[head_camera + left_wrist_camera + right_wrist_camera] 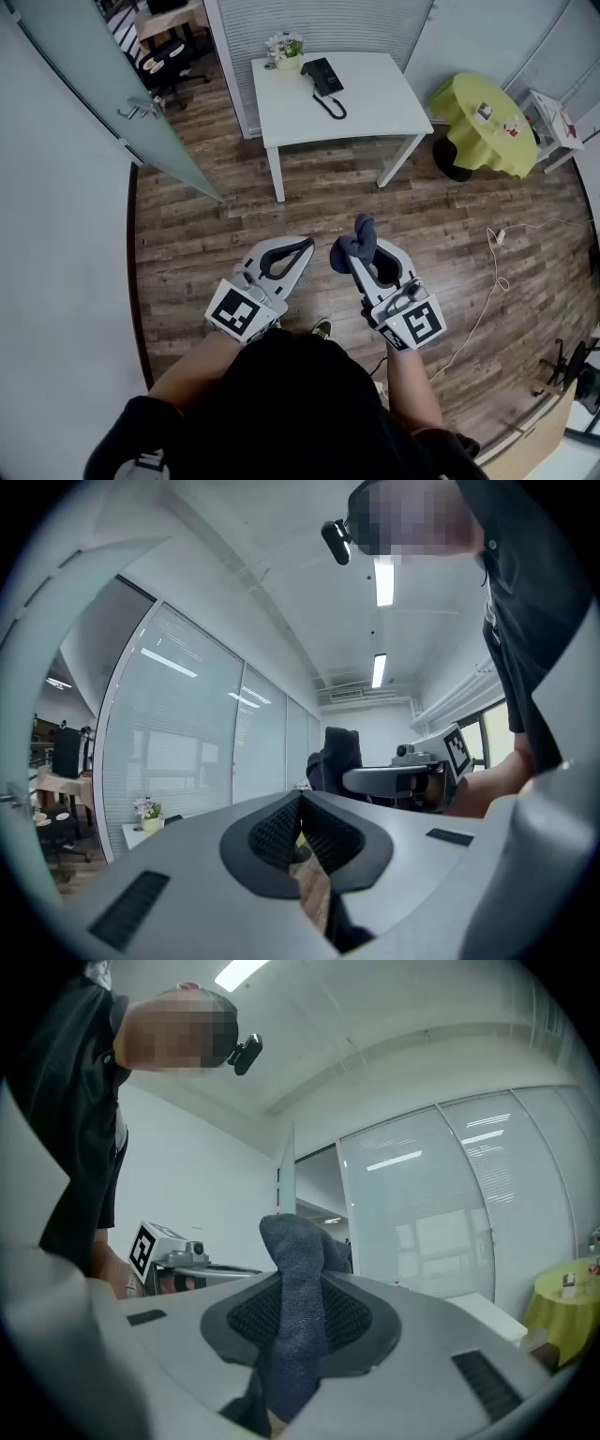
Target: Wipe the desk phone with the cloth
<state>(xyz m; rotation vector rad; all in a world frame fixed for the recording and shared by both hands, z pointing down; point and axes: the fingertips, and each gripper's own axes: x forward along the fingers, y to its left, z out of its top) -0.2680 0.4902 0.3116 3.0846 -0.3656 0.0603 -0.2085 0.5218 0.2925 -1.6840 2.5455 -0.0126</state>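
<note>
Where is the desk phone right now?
In the head view, the desk phone lies top centre on the white table, just right of the flower pot.

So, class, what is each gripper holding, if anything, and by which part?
The right gripper pinches the cloth around its bunched middle; the left gripper is shut, empty.

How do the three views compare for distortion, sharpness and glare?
Head view: evenly lit and sharp, straight edges bowed toward the borders, the phone small but clear. Left gripper view: heavy fisheye, dark corners, ceiling lights blown out. Right gripper view: same fisheye, the cloth sharp up close.
</note>
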